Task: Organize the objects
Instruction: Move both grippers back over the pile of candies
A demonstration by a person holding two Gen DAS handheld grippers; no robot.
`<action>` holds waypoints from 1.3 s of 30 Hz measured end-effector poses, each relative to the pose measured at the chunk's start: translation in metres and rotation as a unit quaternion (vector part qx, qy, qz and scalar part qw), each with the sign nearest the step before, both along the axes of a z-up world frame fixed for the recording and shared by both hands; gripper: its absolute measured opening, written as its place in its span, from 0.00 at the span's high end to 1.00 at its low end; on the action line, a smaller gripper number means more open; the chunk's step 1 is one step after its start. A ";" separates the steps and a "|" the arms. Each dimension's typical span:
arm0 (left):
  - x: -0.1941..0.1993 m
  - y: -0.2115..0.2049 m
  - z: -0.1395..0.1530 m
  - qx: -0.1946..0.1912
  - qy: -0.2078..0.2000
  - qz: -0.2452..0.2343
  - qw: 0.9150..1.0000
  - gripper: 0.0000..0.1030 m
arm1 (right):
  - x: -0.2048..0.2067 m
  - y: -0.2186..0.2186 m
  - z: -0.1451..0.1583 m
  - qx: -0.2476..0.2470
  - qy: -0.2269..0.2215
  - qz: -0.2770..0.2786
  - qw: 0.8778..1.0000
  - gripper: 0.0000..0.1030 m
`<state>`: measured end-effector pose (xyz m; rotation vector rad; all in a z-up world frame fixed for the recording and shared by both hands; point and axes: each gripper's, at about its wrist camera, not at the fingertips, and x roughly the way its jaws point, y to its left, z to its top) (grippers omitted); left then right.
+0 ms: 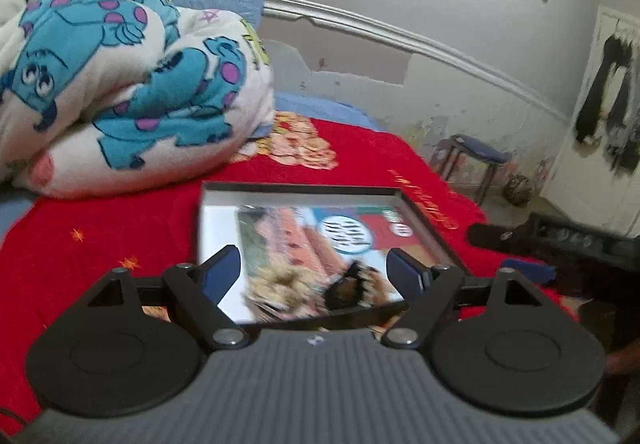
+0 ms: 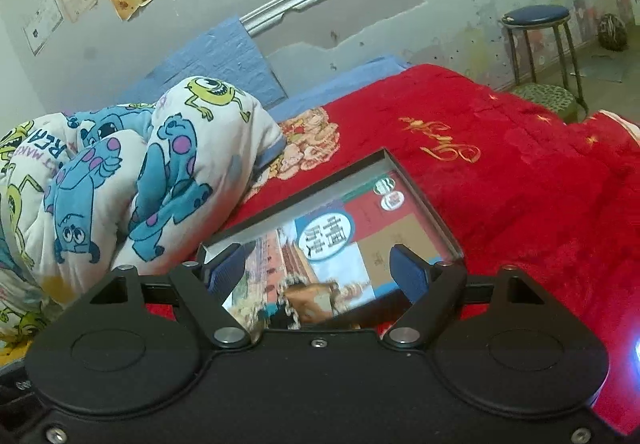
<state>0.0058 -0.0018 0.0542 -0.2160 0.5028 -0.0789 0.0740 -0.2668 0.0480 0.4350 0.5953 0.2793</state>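
Left wrist view: a shallow box holding a book lies flat on the red blanket, directly ahead of and below the left gripper. Its jaws are spread wide, holding nothing. Right wrist view: the same box runs diagonally, long axis toward upper right; the right gripper is equally near, jaws apart and empty.

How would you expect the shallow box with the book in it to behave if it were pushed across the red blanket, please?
The box has thin straight walls, so it looks stiff and probably light. It lies flat and low, so tipping seems unlikely. The plush red blanket would likely drag on it, and the book may slide inside.
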 end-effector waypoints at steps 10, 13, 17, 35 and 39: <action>-0.032 -0.030 -0.023 0.000 0.035 -0.035 0.999 0.15 | -0.039 -0.014 0.001 -0.020 0.005 -0.037 0.999 0.24; -0.031 -0.035 -0.032 0.018 0.048 -0.028 0.998 0.15 | -0.039 -0.008 -0.006 -0.023 0.017 -0.027 0.999 0.24; -0.025 -0.035 -0.040 0.034 0.062 -0.004 0.998 0.15 | -0.032 0.003 -0.016 -0.025 0.032 -0.007 0.999 0.24; -0.007 -0.035 -0.068 0.026 0.110 0.035 0.993 0.22 | -0.010 0.014 -0.039 0.044 0.082 0.071 0.993 0.24; 0.000 -0.035 -0.074 0.030 0.119 0.037 0.992 0.24 | -0.008 0.021 -0.044 0.072 0.088 0.109 0.988 0.26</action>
